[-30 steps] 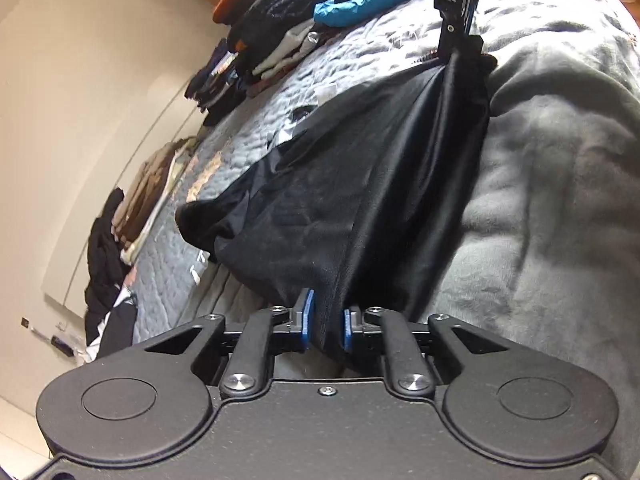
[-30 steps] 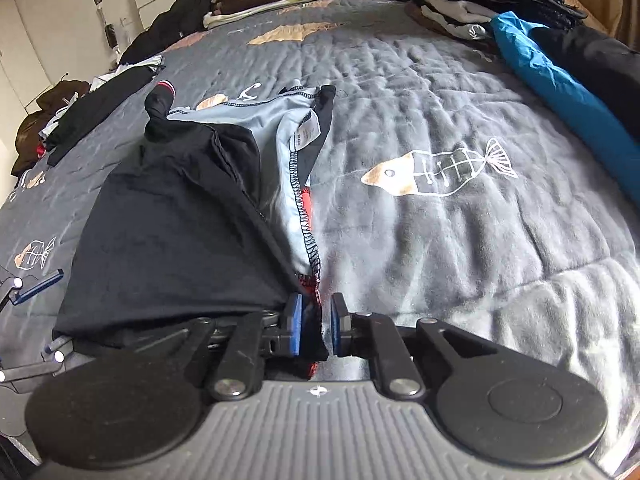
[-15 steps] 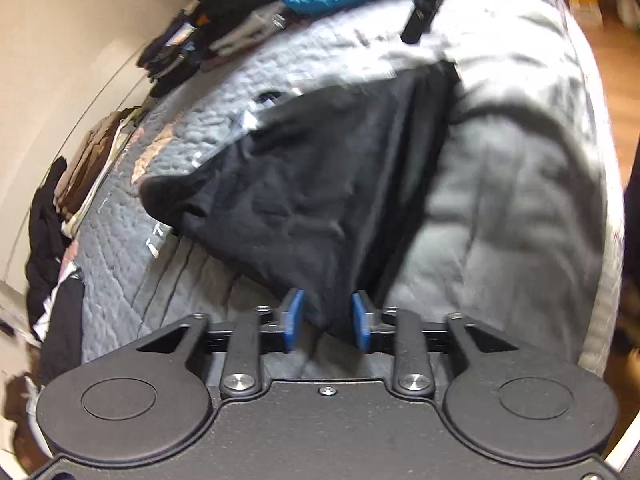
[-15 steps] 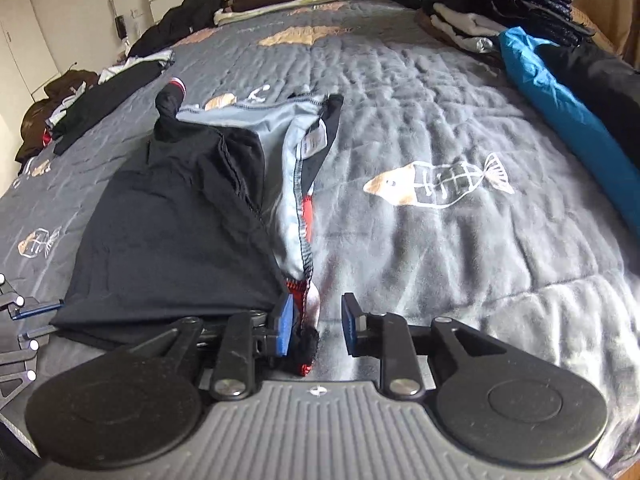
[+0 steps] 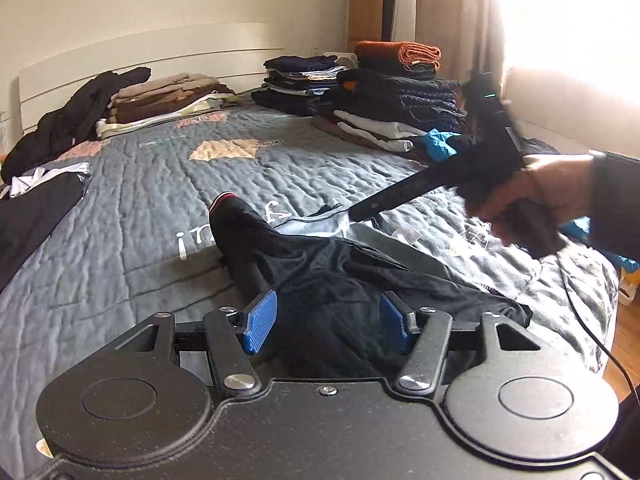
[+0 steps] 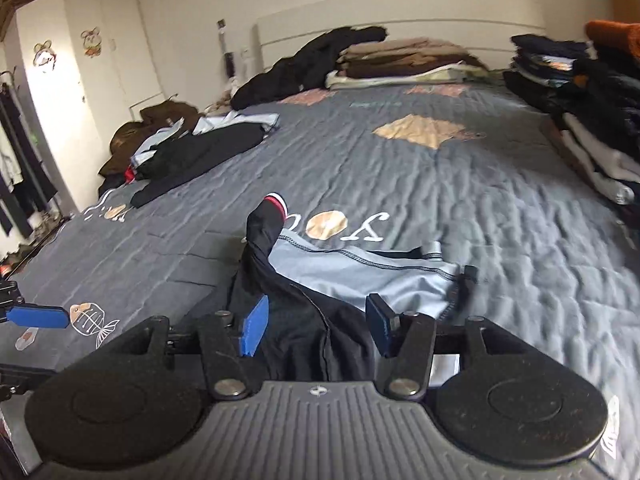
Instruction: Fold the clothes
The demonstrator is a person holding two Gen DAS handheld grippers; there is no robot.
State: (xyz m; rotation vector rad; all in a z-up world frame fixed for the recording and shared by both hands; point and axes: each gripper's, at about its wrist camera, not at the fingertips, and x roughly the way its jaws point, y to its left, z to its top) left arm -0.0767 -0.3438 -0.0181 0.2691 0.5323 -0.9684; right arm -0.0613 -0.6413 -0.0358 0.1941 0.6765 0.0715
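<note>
The left gripper (image 5: 326,318) and right gripper (image 6: 316,328) are seen with fingers spread wide, nothing pinched. The black garment (image 5: 340,280) is laid crumpled on the grey quilt (image 5: 152,200) just beyond both, its pale lining (image 6: 360,276) exposed rightward. Bare quilt is seen beyond it, bordered by folded stacks (image 5: 392,112) far right and at the headboard (image 6: 400,24).

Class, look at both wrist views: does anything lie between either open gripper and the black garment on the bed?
Nothing visible does. The black garment lies directly under the open left gripper and the open right gripper, with only grey quilt around it. The folded stacks sit far off by the headboard.
</note>
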